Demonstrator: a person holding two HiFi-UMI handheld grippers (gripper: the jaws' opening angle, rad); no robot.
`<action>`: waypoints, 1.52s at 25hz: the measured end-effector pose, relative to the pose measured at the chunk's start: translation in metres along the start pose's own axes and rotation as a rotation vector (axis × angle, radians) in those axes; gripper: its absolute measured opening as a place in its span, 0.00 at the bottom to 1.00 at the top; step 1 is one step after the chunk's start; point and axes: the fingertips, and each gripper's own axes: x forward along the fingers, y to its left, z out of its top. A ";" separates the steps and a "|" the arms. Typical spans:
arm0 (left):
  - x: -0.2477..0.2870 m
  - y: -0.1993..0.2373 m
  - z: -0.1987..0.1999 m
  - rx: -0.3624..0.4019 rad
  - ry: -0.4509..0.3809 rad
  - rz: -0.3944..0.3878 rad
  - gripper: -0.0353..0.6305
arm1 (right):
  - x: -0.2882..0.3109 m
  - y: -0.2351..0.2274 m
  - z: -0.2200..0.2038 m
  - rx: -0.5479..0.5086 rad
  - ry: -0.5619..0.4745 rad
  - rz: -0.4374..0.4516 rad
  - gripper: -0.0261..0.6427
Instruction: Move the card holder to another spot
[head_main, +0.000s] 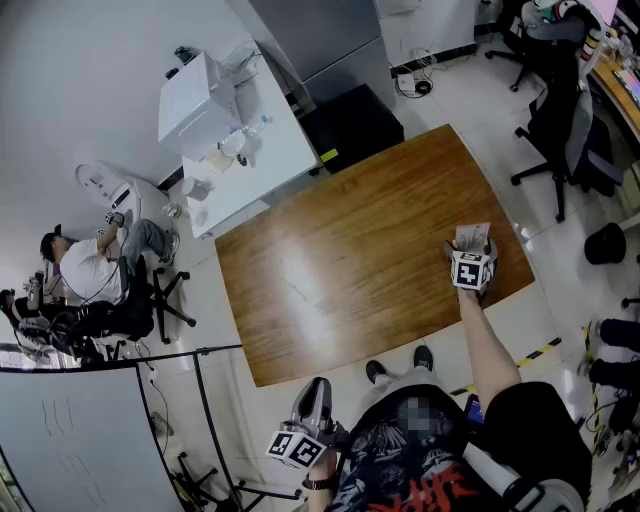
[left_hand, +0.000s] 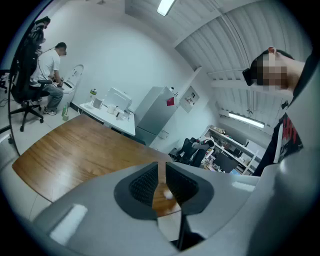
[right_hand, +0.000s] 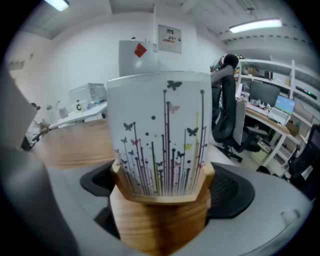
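- Right gripper (head_main: 471, 255): clenched on the card holder (right_hand: 160, 215). In the right gripper view, both pads (right_hand: 227, 192) press the sides of the wooden block, with the jaws set wide apart to span it.
- Card holder: a wooden block standing upright between the jaws. It carries a white card (right_hand: 160, 135) printed with butterflies and thin vertical stems.
- Location: in the head view the holder sits at about 3 o'clock on the wooden table (head_main: 350, 260), close to its right edge. Whether its base touches the tabletop cannot be told.
- Left gripper (head_main: 316, 392): closed to a thin slit with nothing between the jaws. It is held off the table at about 7 o'clock, close to the person's body.
- Surroundings: a white bench (head_main: 245, 160) stands at 11 o'clock and an office chair (head_main: 565, 130) at 2 o'clock.
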 end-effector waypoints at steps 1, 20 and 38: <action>-0.003 0.003 0.004 0.001 0.002 -0.008 0.11 | -0.022 0.003 -0.004 -0.017 -0.002 -0.008 0.86; -0.049 0.016 0.105 0.198 -0.037 -0.175 0.10 | -0.310 0.099 0.091 -0.144 -0.307 0.090 0.86; -0.082 0.069 0.106 0.139 -0.163 -0.121 0.10 | -0.350 0.121 0.103 -0.066 -0.388 0.103 0.86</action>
